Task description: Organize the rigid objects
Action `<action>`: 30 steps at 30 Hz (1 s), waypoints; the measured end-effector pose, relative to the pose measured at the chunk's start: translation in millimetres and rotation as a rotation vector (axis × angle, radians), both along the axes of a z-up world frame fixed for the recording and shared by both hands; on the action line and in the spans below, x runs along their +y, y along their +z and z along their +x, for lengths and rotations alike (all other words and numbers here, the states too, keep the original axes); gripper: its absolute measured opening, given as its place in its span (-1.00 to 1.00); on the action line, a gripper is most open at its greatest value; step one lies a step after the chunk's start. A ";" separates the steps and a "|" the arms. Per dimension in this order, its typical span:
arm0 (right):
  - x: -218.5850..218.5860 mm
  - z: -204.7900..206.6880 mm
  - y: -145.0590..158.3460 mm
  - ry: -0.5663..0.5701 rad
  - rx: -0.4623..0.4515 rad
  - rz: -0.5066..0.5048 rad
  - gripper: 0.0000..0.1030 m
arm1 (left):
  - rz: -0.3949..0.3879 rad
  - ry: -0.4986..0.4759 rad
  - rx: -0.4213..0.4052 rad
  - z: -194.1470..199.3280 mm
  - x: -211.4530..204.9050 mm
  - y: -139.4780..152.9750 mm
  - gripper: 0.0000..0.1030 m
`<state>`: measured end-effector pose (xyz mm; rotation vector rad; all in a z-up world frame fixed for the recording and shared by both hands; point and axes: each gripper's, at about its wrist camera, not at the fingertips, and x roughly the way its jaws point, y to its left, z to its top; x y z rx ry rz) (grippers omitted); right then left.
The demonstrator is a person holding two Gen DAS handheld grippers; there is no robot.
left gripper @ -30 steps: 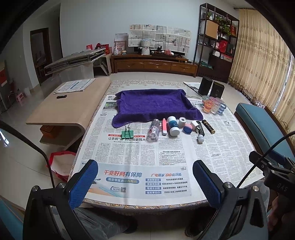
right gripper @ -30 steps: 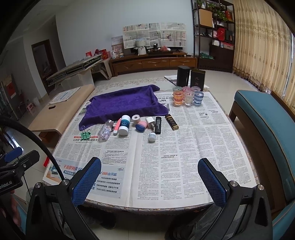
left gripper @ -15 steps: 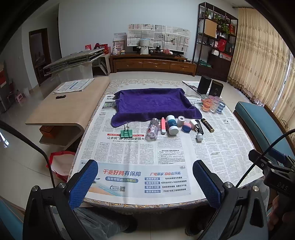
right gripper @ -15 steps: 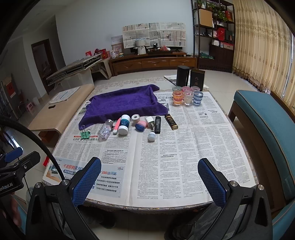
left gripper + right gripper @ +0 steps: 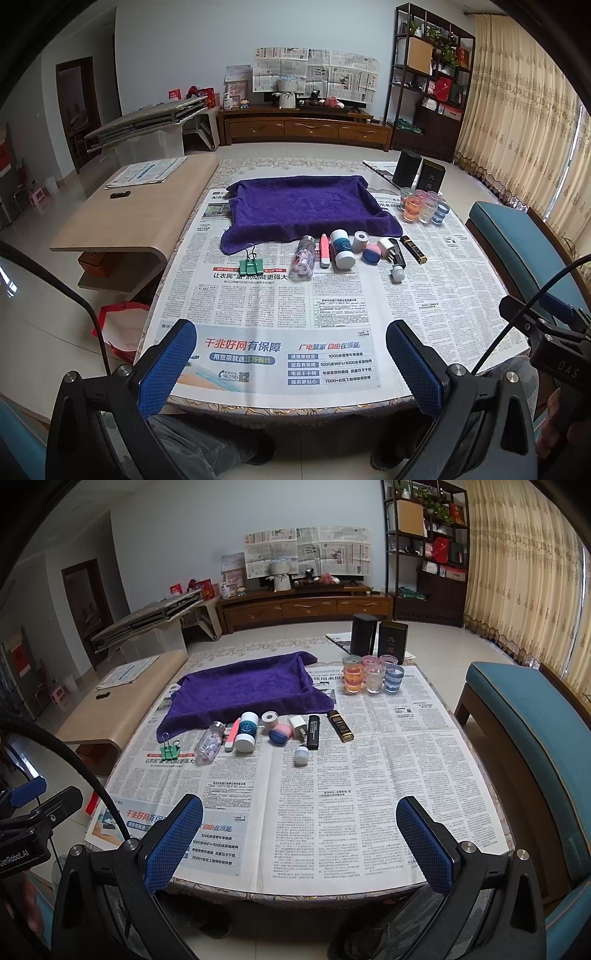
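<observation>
Newspaper (image 5: 258, 295) covers the table, and the purple towel (image 5: 303, 206) lying on it serves as landmark. Towel edges are raised at the far side and corners, as if draped over a tray, though what is under it is hidden.

Just in front of the towel's near edge lies a row of small things. Nearest its left corner stands a green binder clip (image 5: 251, 265), handles up. Right of that lies a clear bottle (image 5: 303, 258), then a pink tube (image 5: 324, 251), then a white jar with a teal label (image 5: 341, 248) on its side. Next comes a small white roll (image 5: 360, 240), a blue-and-pink case (image 5: 371, 254), a white plug (image 5: 386, 245), a black stick (image 5: 397, 253) and a dark lighter with gold ends (image 5: 413, 249). A small white cap (image 5: 397, 274) sits nearer the camera than the row, just past the black stick's end.

Right of the towel's far corner stands a cluster of coloured glasses (image 5: 371, 674), with two black tins (image 5: 378, 638) behind them.

Left gripper (image 5: 291, 365) hangs above the near table edge, well apart from the towel and the row, fingers spread wide and empty. Right gripper (image 5: 299, 845) hangs likewise over the near edge, jaws apart, grasping nothing.
</observation>
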<state>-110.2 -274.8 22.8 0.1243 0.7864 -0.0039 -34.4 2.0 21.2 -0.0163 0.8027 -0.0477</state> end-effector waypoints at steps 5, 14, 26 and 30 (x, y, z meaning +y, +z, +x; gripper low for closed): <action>-0.2 -0.8 -0.2 0.000 0.002 0.000 1.00 | 0.000 0.002 0.006 -0.3 -2.2 0.1 1.00; 1.5 -0.1 0.9 0.003 0.008 -0.005 1.00 | -0.005 0.014 0.009 0.3 -2.4 0.0 1.00; -5.7 11.2 -6.2 0.013 0.030 0.008 1.00 | -0.030 0.042 0.048 20.8 7.9 -8.4 1.00; -11.9 22.2 -11.5 0.032 0.031 0.027 1.00 | -0.019 0.051 0.062 33.5 9.4 -15.3 1.00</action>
